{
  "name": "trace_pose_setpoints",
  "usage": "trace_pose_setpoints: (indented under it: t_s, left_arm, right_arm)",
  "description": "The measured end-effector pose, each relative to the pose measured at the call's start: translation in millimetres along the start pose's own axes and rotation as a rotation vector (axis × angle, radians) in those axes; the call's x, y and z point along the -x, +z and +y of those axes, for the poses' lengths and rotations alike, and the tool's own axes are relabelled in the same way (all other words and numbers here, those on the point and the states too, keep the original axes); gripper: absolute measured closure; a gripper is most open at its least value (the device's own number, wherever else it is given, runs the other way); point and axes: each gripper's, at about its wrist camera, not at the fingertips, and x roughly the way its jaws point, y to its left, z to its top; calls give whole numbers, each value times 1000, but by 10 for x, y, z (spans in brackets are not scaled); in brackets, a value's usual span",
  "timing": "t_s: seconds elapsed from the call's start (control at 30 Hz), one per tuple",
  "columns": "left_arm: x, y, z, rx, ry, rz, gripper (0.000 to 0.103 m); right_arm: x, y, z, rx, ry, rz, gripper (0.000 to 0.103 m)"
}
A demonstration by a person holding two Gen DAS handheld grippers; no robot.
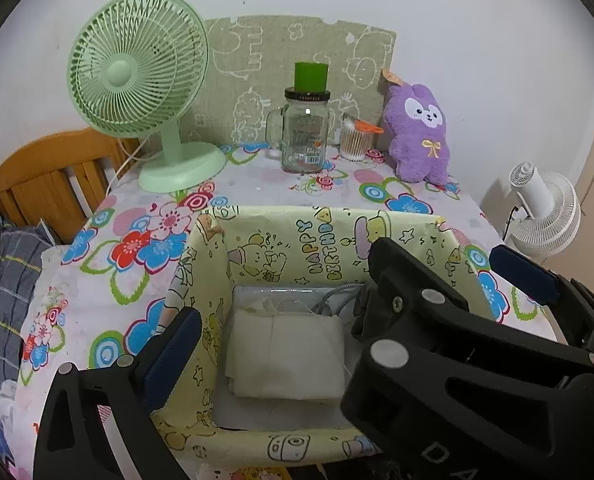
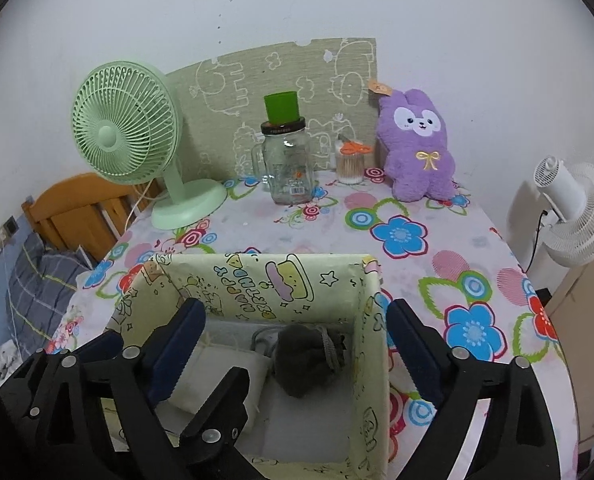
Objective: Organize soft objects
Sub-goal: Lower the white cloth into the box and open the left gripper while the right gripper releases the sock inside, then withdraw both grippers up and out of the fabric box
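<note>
From the left wrist camera I see the yellow cartoon-print box on the bench, and I take it as my landmark. My left tongs hang spread apart over it, gripping nothing, one finger outside its left wall, the other past its right wall. Inside lies a folded cream cloth, with a clear packet behind it toward the far wall. Beyond the box stand a green fan, a glass jar and a purple plush. From the right wrist camera, my right tongs are also released, straddling the box's right wall. A dark grey soft bundle sits inside by that wall, the cream cloth to its left.
</note>
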Motion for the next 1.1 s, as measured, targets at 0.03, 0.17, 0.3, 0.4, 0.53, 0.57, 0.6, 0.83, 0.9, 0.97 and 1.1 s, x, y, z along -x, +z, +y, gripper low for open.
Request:
trace_pose_setpoints:
  t_s: [0.03, 0.17, 0.3, 0.4, 0.53, 0.57, 0.6, 0.83, 0.9, 0.97, 1.1]
  left_arm:
    - [21, -1, -2, -1, 0, -6, 2]
    - [120, -2, -12, -4, 3, -24, 0]
    - [229, -9, -34, -10, 5, -43, 0]
    - [317, -23, -48, -15, 9, -57, 0]
    - [423, -40, -57, -17, 10, -76, 0]
    - [442, -44, -60, -18, 10, -79, 0]
    - [467, -49, -63, -19, 9, -82, 0]
    - [653, -97, -97, -27, 8, -110, 0]
    - [706, -111, -113, -29, 11, -122, 0]
    - [754, -120, -121, -27, 10, -128, 0]
    - [854, -145, -131, -25, 13, -147, 0]
  right_arm:
    - [25, -1, 1, 0, 1, -4, 7]
    - [124, 6, 3, 0, -2, -17, 7]
    - [229, 4, 14, 1, -6, -18, 5]
    - [311, -4, 24, 3, -7, -22, 4]
    - [433, -16, 31, -1, -7, -45, 2]
    - [462, -20, 34, 0, -9, -48, 2]
    - [491, -23, 40, 0, -10, -51, 2]
    - [706, -41, 53, 10, -14, -82, 2]
    - [762, -46, 59, 16, -18, -91, 2]
    - [823, -52, 58, 16, -20, -101, 2]
    - [925, -62, 66, 20, -17, -114, 2]
